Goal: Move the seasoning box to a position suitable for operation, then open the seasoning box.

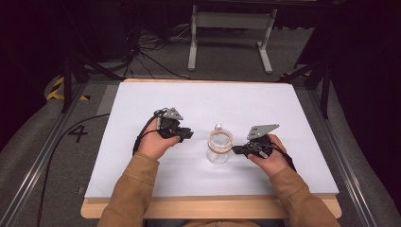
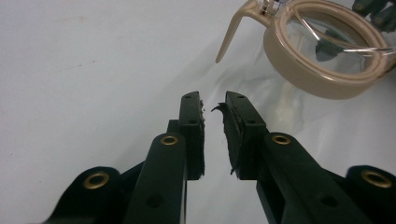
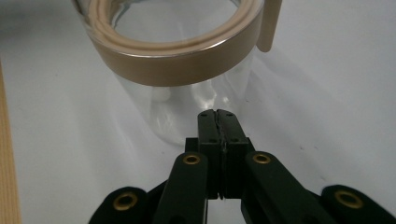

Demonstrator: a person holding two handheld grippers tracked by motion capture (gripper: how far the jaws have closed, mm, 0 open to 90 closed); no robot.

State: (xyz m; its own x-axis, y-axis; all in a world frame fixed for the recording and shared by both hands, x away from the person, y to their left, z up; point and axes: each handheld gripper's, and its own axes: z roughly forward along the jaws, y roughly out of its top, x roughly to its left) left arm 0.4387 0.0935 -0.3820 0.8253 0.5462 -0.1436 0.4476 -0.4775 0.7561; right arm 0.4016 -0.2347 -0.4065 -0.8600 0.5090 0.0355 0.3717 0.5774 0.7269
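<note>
A clear glass jar (image 1: 220, 146) with a tan band round its mouth stands upright in the middle of the white mat (image 1: 198, 101). My left gripper (image 1: 188, 134) sits to the jar's left and points toward it. In the left gripper view its jaws (image 2: 214, 100) stand a little apart with nothing between them, short of the jar's tan rim (image 2: 299, 70) and its hanging tan clasp (image 2: 229, 39). My right gripper (image 1: 235, 150) is at the jar's right side. In the right gripper view it (image 3: 217, 113) is shut on nothing, its tips close to the jar's glass wall (image 3: 177, 63).
The mat lies on a wooden table whose bare front edge (image 1: 208, 208) runs near the person. A white frame stand (image 1: 231, 28) and black cables (image 1: 142, 52) are on the floor beyond the table. Metal rails (image 1: 42, 161) flank both sides.
</note>
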